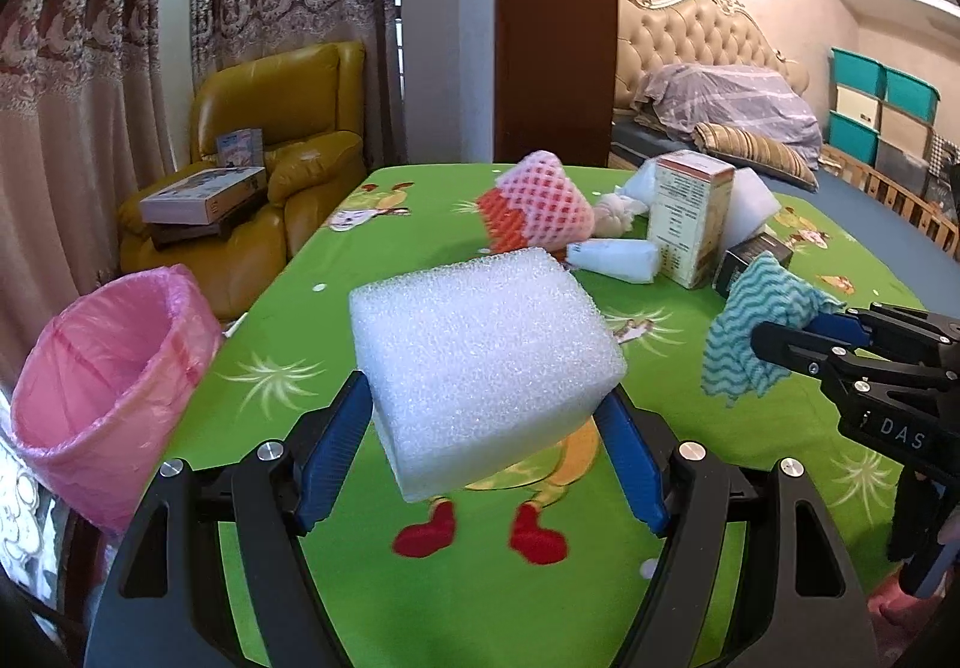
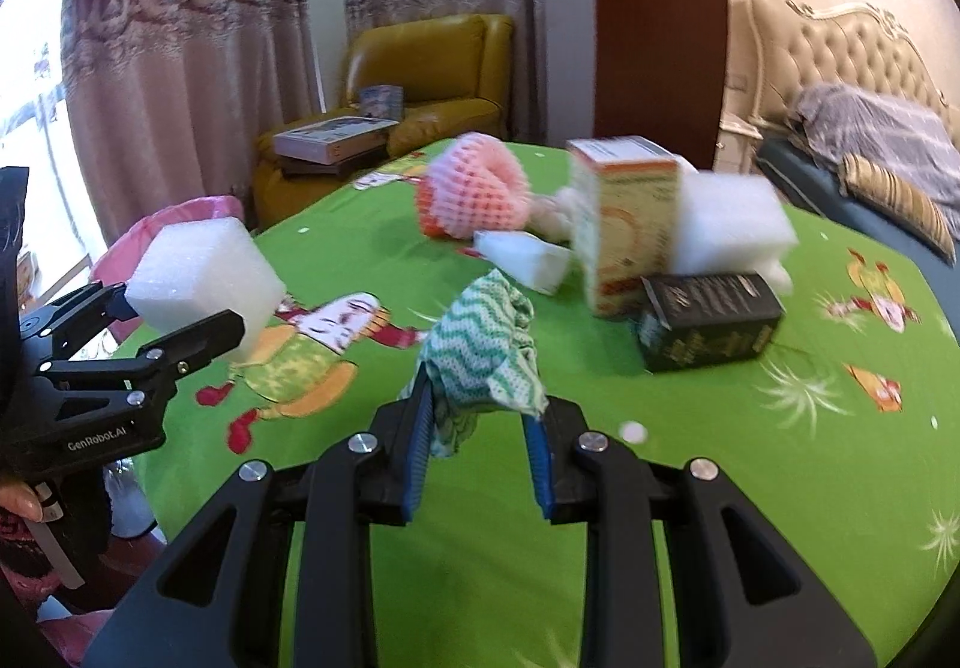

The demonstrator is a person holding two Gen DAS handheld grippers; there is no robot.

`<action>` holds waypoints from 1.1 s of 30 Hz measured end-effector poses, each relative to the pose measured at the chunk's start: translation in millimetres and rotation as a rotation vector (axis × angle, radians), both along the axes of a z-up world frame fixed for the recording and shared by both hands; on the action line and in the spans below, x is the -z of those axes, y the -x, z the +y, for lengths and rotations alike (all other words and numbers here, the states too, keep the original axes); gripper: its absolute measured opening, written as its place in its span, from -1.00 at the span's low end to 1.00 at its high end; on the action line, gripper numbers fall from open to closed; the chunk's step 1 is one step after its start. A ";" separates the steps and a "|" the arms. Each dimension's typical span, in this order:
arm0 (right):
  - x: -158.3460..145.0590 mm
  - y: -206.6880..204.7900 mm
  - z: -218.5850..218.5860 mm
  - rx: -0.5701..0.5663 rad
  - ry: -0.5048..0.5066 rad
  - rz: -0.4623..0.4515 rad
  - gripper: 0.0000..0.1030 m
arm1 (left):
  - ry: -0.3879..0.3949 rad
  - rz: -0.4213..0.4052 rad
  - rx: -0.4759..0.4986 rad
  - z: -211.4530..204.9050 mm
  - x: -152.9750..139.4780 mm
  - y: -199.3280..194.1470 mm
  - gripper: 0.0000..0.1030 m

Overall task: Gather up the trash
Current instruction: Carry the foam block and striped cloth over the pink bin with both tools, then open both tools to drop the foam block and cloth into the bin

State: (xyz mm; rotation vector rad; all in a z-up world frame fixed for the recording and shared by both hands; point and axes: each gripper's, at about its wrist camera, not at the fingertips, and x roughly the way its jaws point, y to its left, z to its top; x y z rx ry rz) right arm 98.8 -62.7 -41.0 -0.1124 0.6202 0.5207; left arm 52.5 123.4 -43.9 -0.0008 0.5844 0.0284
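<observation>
Currently, both grippers are loaded and neither load has reached the bin.

Left gripper [image 1: 486, 416]: jaws set wide, pads pressed on the 2 side faces of the foam block [image 1: 480, 362]. The block sits at the centre of the left wrist view, clear of the table [image 1: 420, 608]. In the right wrist view the same gripper [image 2: 180, 320] appears at the left edge with the block [image 2: 204, 278] in front of the bin.

Right gripper [image 2: 480, 416]: jaws nearly closed, pinching the cloth [image 2: 486, 350], a green-and-white wavy-patterned rag. The cloth bunches above the fingertips at the centre of the right wrist view, and 1 end hangs down between the jaws. In the left wrist view the gripper [image 1: 774, 344] enters from the right edge with the cloth [image 1: 756, 332] at its tip.

Bin [image 1: 108, 392]: pink liner, lower left of the left wrist view, just beside the table edge. The visible part of its interior shows no trash; the bottom is hidden.

Status, as a judgement:
- Done: 2 items picked up, 0 seen deposited.
- In hand: carry to the bin, block first, since it is nearer.
- Left on the table, upper centre to upper right: net sleeve [image 1: 534, 206], carton [image 1: 690, 218], black box [image 1: 750, 260], white pouch [image 1: 618, 260], a 2nd foam block [image 2: 732, 224] behind the carton.

The task appears to be at an early stage.
</observation>
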 end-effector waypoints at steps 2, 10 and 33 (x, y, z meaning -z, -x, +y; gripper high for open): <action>-2.6 1.1 9.4 -0.014 0.004 -0.015 -0.46 | 0.001 -0.006 -0.021 9.2 -0.7 3.1 0.38; -17.2 -1.7 56.6 -0.086 0.003 -0.070 -0.45 | -0.006 -0.038 -0.111 49.5 -8.7 19.7 0.38; -46.2 -22.4 269.9 -0.459 -0.041 -0.113 -0.42 | -0.010 -0.055 -0.426 250.8 -31.1 47.5 0.38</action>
